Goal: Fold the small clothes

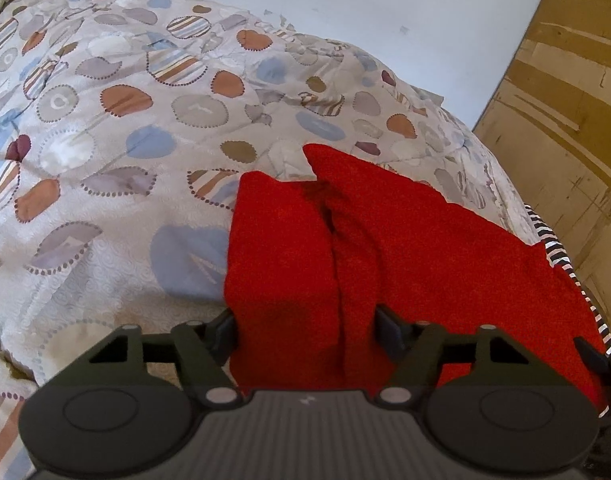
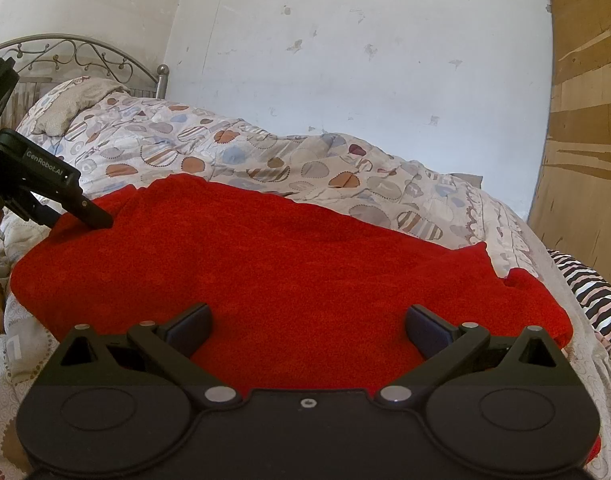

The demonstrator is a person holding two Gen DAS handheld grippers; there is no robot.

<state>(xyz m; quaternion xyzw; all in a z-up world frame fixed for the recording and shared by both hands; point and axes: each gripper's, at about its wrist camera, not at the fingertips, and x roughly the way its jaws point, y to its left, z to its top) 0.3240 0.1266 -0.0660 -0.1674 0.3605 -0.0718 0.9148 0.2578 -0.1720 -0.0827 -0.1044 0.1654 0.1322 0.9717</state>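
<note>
A red fleece garment [image 2: 289, 264] lies spread on the patterned bedspread [image 2: 265, 152]. In the left wrist view my left gripper [image 1: 305, 324] has its jaws around a bunched fold of the red garment [image 1: 345, 248], with cloth filling the gap between the fingers. The left gripper also shows in the right wrist view [image 2: 81, 208], at the garment's left edge. My right gripper [image 2: 307, 326] is open, with its fingers wide apart just above the garment's near edge, holding nothing.
A black-and-white striped cloth [image 2: 593, 292] lies at the bed's right edge, also showing in the left wrist view [image 1: 561, 256]. A white wall [image 2: 345, 60] is behind, a wooden panel [image 2: 585, 120] to the right, a metal headboard [image 2: 85, 56] and pillow [image 2: 73, 100] at the far left.
</note>
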